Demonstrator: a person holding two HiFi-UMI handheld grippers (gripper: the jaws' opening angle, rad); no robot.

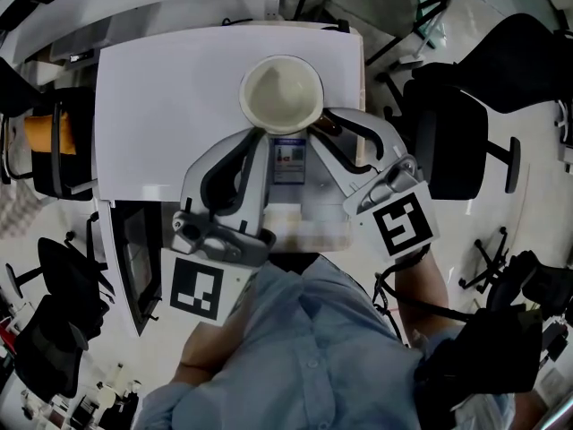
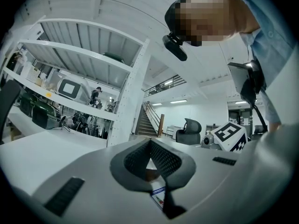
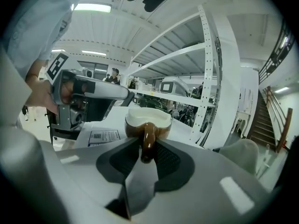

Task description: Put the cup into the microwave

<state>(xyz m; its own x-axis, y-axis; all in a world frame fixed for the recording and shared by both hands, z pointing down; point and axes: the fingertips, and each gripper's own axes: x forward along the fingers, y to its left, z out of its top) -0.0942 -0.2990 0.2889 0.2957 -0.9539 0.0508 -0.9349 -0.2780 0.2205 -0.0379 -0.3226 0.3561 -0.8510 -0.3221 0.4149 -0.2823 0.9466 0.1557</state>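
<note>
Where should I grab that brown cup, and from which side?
By its handle, from the side where it sticks out, toward the right gripper. It's thin and upright, so jaws fit around it; the cup itself is wide and round.

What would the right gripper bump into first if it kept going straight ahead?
The glossy brown handle of the brown, cream-lined ceramic cup: it sits between the jaws of the right gripper, with the cup's wall just behind.

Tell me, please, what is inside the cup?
Nothing shows inside the cup: the head view looks down onto its bare cream interior. In the right gripper view its wall hides the inside.
</note>
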